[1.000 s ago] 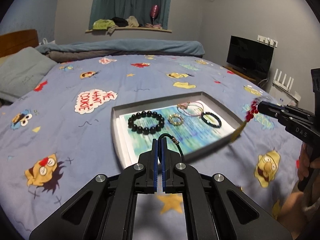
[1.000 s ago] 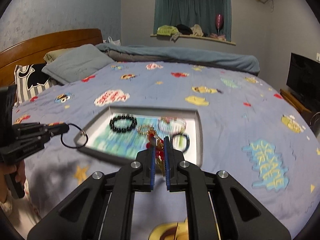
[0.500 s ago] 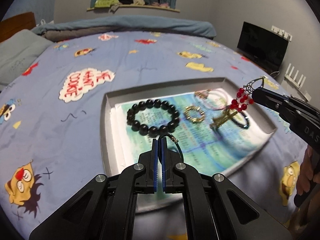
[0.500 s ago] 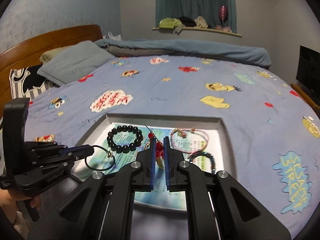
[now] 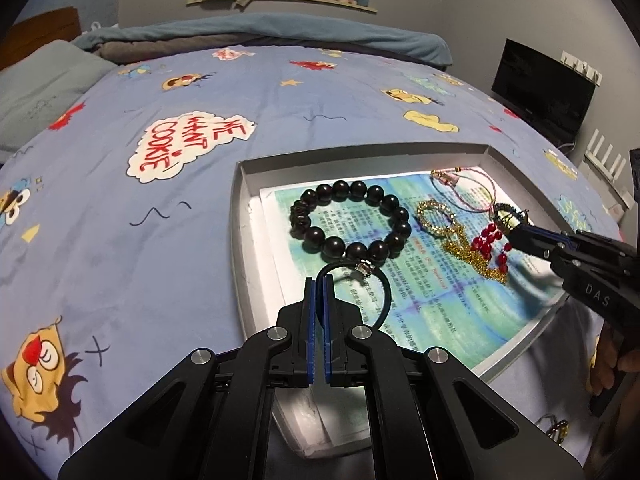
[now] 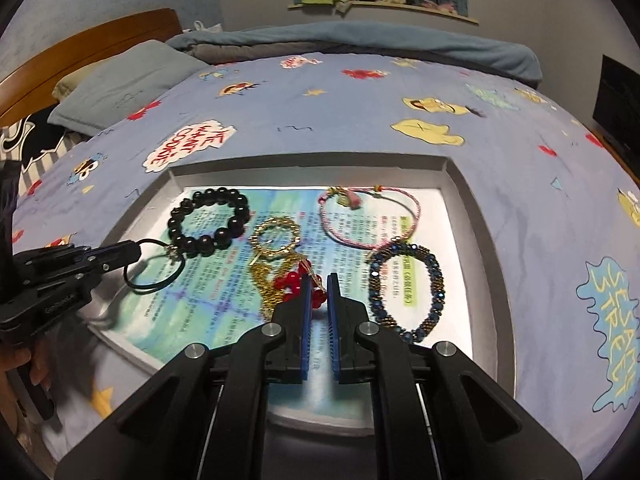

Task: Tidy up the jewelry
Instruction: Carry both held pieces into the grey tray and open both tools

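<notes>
free: bare printed sheet at tray's (image 6: 468,200) near edge, bed (image 6: 360,120) beyond open | blocked: black bead bracelet (image 6: 208,220), gold ring (image 6: 276,236), pink cord (image 6: 368,216), blue bead bracelet (image 6: 408,288) crowded the middle | tray walls raised all round

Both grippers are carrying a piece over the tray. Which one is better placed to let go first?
Probably the right gripper: its red-bead and gold chain piece already trails onto the paper in the tray. The left gripper holds its black cord loop off the paper.
</notes>
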The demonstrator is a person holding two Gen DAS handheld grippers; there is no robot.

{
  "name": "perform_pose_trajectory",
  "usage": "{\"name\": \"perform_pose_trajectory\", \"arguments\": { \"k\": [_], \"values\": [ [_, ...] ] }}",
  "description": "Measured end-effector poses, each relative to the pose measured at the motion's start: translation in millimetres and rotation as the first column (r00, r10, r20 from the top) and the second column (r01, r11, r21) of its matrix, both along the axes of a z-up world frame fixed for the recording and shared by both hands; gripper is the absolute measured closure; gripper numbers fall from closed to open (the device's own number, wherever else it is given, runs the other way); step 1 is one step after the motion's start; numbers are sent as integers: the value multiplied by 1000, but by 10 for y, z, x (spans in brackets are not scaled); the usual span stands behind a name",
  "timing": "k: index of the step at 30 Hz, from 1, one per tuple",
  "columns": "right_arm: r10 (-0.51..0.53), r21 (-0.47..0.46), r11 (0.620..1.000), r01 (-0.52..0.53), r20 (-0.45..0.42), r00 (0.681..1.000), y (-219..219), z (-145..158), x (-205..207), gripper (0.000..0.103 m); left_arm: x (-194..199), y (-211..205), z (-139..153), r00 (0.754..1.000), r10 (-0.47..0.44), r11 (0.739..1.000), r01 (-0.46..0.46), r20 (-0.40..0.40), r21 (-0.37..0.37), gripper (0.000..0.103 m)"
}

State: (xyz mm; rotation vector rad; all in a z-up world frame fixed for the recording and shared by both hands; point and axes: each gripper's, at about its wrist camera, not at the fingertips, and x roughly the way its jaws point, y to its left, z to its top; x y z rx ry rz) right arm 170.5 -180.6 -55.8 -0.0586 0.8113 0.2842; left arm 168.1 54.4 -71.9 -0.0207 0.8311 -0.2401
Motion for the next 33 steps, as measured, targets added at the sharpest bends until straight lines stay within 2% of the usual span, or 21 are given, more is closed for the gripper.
{"name": "perform_pose_trajectory", "arguments": {
  "k": [8,14,20,25,29,31,32,33],
  "values": [
    [-9,-39,999,8,-13,1000,13,-52,20,96,-5,-29,-38,1000,1,999,-1,10,37,99],
    [0,-35,999,-1,-20,1000,25,-43,-12,96,-15,-55,-51,1000,-3,998,2,11,56,99],
    [4,-22,1000,-5,-21,1000,27,-30,-37,95,-23,-81,-67,1000,-24,999,24,-4,41,98],
    [6,-7,1000,-6,-11,1000,9,2,-56,79,-47,-90,-51,1000,-29,999,29,3,29,93],
    [3,22,1000,-3,9,1000,-29,67,-87,64,-85,-124,-22,999,-47,999,46,15,13,78],
    [1,33,999,-2,22,1000,-43,101,-105,57,-127,-133,26,998,-41,999,40,40,13,63],
    [0,37,999,-1,27,1000,-46,114,-113,55,-145,-133,51,998,-36,999,36,53,12,52],
    [-1,40,999,0,32,999,-50,131,-123,51,-173,-125,92,997,-31,1000,31,73,2,48]
  ]
}}
